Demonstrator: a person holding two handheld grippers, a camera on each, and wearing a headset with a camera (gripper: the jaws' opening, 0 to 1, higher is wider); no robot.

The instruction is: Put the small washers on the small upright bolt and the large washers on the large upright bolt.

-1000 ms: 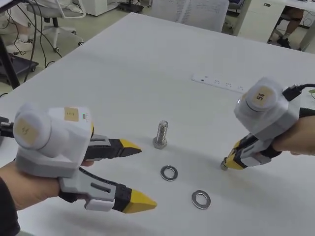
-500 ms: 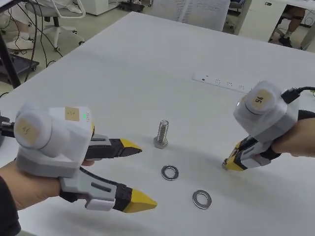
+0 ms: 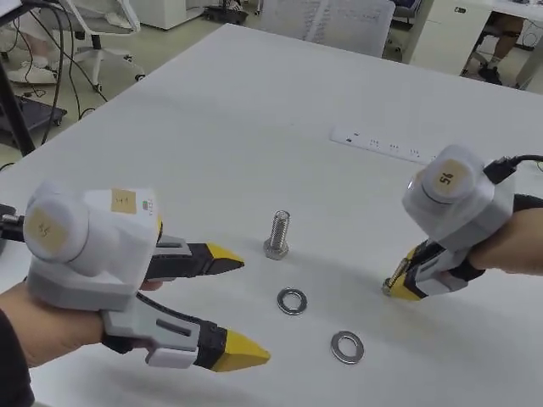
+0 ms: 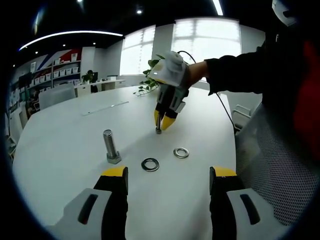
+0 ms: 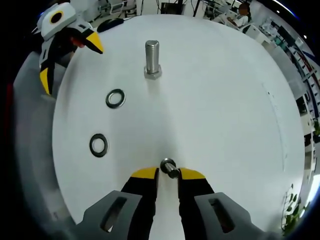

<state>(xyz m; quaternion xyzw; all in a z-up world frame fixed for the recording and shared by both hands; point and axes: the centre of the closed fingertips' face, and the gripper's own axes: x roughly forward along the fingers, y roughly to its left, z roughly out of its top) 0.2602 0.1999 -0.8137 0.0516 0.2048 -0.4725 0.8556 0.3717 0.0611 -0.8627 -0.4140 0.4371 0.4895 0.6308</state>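
1. The white tabletop point(image 3: 254, 110) carries everything I am working with
2. My left hand-held gripper point(image 3: 252, 307) hovers at the near left with its jaws spread wide and nothing between them; in the left gripper view point(image 4: 169, 175) both washers lie beyond its yellow tips
3. My right hand-held gripper point(image 3: 392, 287) points down at the tabletop on the right, its jaws drawn close and pinching the small bolt point(image 5: 168, 166) at the tips
4. A white power strip point(image 3: 382, 144) lies flat farther back, well apart from the rest
5. The large bolt point(image 3: 277, 233) stands upright on its head between the two grippers, bare of washers
6. One washer point(image 3: 292, 300) lies flat just in front of the large bolt, not touching it
7. The second washer point(image 3: 347, 346) lies flat nearer to me, apart from the first
8. The small bolt's lower end meets the tabletop in the left gripper view point(image 4: 158, 130)
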